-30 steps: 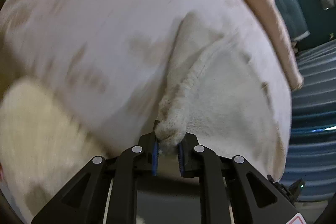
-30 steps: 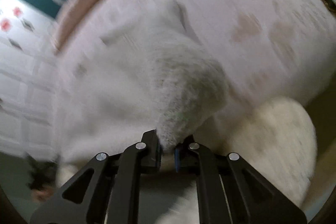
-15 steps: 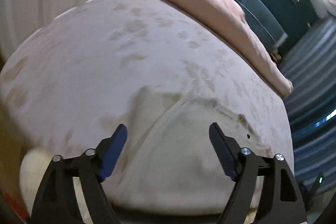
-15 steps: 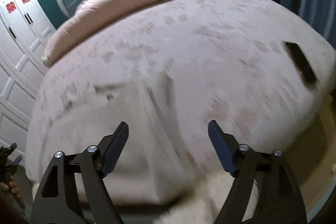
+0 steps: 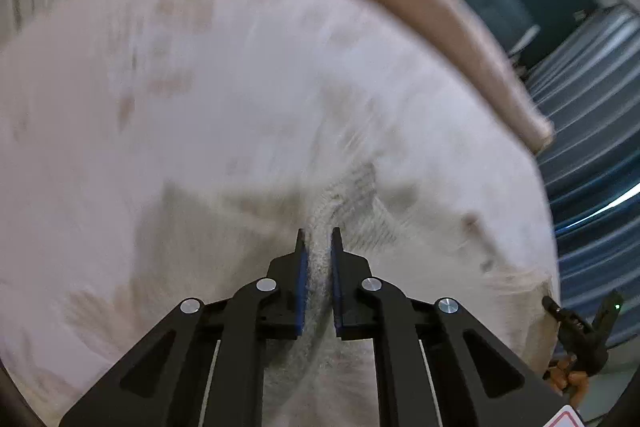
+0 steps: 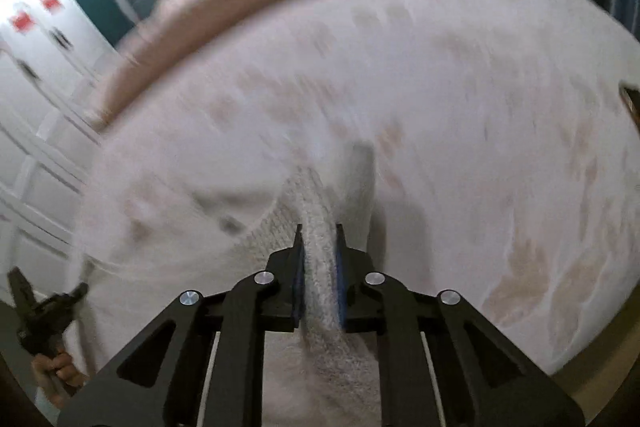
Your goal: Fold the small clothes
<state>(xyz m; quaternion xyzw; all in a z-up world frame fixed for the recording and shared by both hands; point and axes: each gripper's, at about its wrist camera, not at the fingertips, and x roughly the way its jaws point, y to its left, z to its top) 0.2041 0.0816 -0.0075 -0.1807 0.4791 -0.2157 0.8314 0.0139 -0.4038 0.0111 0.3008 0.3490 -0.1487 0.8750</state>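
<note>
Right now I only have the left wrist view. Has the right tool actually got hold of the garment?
Observer: Yes. The right tool has just closed its jaws, and a ridge of the white knit garment is pinched between its pads.
Operator: Good. Anything lying on the bed on that side that I should steer around?
Observer: One dark flat object lies near the bed's edge at the far right of the right wrist view, apart from the garment. It is too blurred and cropped to name.

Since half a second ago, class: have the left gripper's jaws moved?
Yes. The left gripper stood wide open over the bedspread; its jaws have just been closing and now pinch a fold of the knit garment.
</note>
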